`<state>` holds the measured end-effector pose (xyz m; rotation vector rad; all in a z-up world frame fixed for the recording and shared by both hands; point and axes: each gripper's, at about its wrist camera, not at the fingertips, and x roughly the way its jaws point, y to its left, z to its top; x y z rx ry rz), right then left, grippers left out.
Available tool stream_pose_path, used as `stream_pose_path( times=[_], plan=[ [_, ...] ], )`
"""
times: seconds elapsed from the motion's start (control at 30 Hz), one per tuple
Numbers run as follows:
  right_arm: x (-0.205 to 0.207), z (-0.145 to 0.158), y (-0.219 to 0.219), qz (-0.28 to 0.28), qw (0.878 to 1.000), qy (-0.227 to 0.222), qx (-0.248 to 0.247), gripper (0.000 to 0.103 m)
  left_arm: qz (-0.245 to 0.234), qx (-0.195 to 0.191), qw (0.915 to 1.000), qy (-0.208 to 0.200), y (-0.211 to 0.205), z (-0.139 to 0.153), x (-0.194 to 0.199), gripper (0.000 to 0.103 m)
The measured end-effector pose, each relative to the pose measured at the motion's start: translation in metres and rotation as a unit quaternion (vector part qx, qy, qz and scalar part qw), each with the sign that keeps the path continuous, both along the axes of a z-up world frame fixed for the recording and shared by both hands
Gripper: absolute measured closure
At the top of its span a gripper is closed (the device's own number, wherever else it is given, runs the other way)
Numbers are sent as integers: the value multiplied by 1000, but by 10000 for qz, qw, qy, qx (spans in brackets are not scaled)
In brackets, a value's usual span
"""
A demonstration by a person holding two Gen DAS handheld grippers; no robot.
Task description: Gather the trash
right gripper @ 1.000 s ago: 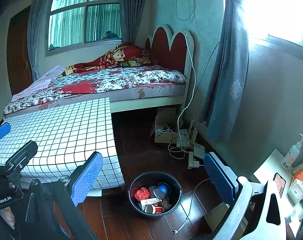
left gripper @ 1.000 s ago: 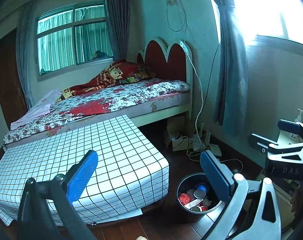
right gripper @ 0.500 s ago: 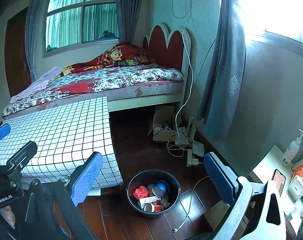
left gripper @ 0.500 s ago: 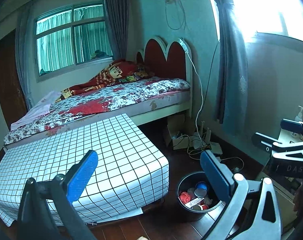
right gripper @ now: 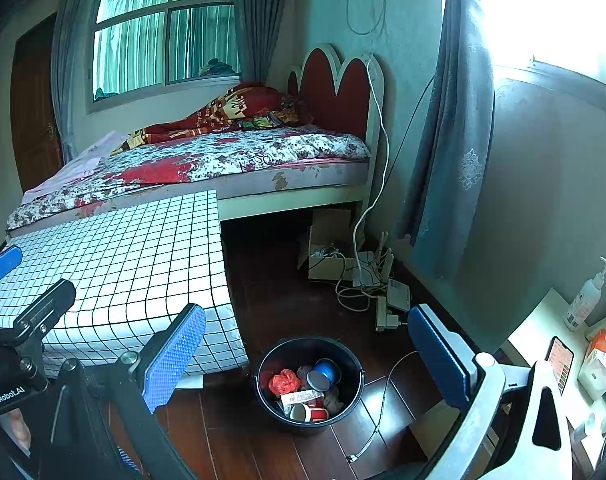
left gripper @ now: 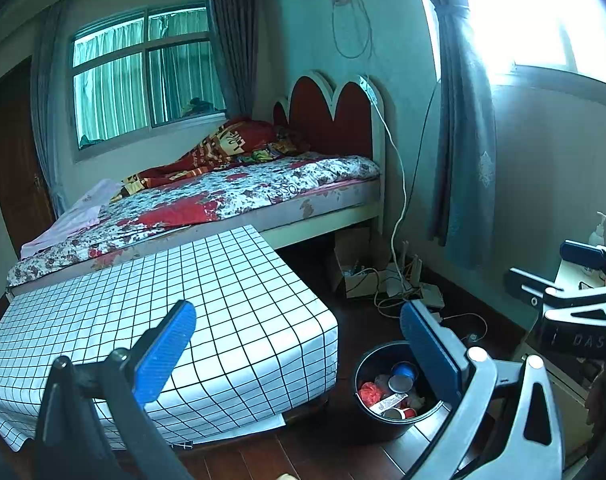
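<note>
A black bucket (right gripper: 355, 394) stands on the dark wood floor, holding trash: a red crumpled bag (right gripper: 283, 382), a blue cup (right gripper: 329, 369), a red-and-white paper cup (right gripper: 309, 413) and a wrapper. The same bucket (left gripper: 365, 400) shows in the left wrist view, partly behind a blue pad. My left gripper (left gripper: 299, 350) is open and empty, high above the checked table's corner. My right gripper (right gripper: 307, 350) is open and empty, hovering above the bucket. The right gripper (left gripper: 559, 276) appears at the right edge of the left wrist view; the left gripper (right gripper: 19, 288) shows at the left edge of the right wrist view.
A low table under a white checked cloth (left gripper: 151, 320) stands left of the bucket, with a bed (left gripper: 223, 200) behind it. A cardboard box (right gripper: 327, 248), power strip and tangled cables (right gripper: 367, 284) lie by the wall. A white desk (right gripper: 539, 332) at right carries a pump bottle (right gripper: 587, 296) and a phone (right gripper: 559, 364).
Both views have shifted slightly, so the bucket sits a bit further left and lower in frame. Both grippers stay open and empty.
</note>
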<state>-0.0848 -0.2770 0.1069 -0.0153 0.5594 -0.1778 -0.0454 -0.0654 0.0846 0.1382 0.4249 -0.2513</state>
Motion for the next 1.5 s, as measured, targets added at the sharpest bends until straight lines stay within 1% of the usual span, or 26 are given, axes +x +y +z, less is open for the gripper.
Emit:
stream_pose_path(
  times=[1.07,1.5],
  plan=[
    [0,-3,1,-3,10000,5,-1,1,-30,25,10000,7,-6,-3,-3,1],
    [-1,-3,1,-11,10000,13,0,1,-66,71,9999,-66,-5,-3,-3,1]
  ],
)
